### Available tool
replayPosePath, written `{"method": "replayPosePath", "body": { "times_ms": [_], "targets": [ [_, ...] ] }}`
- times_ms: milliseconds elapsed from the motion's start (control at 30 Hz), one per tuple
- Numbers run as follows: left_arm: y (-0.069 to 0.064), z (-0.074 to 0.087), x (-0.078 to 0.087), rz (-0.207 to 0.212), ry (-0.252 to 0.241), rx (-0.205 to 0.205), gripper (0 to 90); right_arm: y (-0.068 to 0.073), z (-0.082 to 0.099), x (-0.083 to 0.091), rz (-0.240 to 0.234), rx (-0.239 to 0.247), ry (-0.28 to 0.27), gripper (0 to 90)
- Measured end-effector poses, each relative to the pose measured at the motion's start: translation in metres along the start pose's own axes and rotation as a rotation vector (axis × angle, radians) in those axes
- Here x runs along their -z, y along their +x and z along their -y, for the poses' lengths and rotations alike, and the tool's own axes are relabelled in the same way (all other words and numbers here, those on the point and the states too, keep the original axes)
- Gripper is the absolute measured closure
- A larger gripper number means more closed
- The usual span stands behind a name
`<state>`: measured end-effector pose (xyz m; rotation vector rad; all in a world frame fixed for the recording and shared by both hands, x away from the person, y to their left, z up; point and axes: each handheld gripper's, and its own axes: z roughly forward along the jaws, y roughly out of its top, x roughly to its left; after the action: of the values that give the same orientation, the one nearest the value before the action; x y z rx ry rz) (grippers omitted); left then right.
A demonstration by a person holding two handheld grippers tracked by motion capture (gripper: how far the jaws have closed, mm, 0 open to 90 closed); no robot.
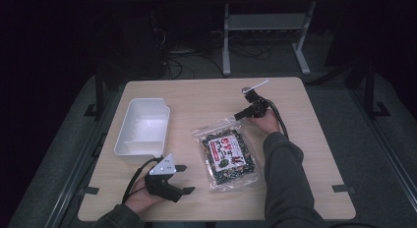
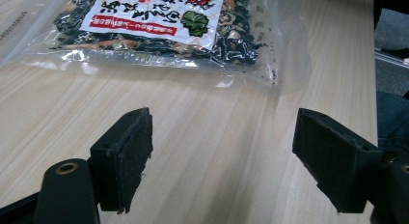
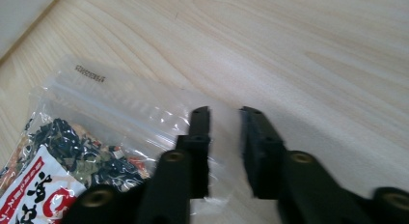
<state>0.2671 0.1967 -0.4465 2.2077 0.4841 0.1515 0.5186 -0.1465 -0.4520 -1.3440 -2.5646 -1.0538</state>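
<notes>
A clear plastic bag (image 1: 228,152) of dark dried food with a red and white label lies flat on the wooden table (image 1: 206,98), right of centre. My right gripper (image 1: 239,115) is at the bag's far right corner. In the right gripper view its jaws stand a narrow gap apart (image 3: 225,151), straddling the clear sealed edge of the bag (image 3: 96,132). My left gripper (image 1: 186,179) rests near the front edge, left of the bag. Its jaws are wide open (image 2: 222,156) with bare table between them, and the bag (image 2: 159,26) lies a short way beyond.
A white plastic bin (image 1: 142,127) stands empty on the left half of the table, just behind my left gripper. Beyond the table are a dark floor, cables and a grey metal stand (image 1: 265,26). A sleeve (image 1: 287,184) crosses the front right of the table.
</notes>
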Motion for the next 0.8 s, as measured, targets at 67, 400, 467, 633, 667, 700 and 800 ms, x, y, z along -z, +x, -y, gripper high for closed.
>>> {"method": "replayPosePath", "body": {
  "times_ms": [67,400,467,633,667,700,800],
  "targets": [
    [0.001,0.000,0.000,-0.003,-0.002,0.003,21.5,0.000,0.000,0.003,-0.013,0.007,-0.006,87.0],
    [0.000,-0.001,-0.002,-0.014,0.000,0.014,21.4,0.010,0.004,0.027,-0.066,0.051,-0.048,90.0],
    [-0.001,-0.001,-0.004,-0.018,0.003,0.008,21.3,0.016,0.003,0.037,-0.072,0.072,-0.067,90.0],
    [-0.002,-0.003,-0.009,-0.026,0.008,0.013,21.3,0.032,0.002,0.067,-0.093,0.129,-0.136,90.0],
    [-0.002,-0.004,-0.010,-0.027,0.006,0.020,21.3,0.035,0.003,0.073,-0.095,0.136,-0.149,90.0],
    [-0.002,-0.005,-0.011,-0.026,-0.001,0.027,21.3,0.037,0.004,0.080,-0.103,0.145,-0.170,90.0],
    [-0.001,-0.009,-0.014,-0.026,-0.023,0.059,21.3,0.045,0.009,0.096,-0.107,0.163,-0.210,90.0]
  ]
}}
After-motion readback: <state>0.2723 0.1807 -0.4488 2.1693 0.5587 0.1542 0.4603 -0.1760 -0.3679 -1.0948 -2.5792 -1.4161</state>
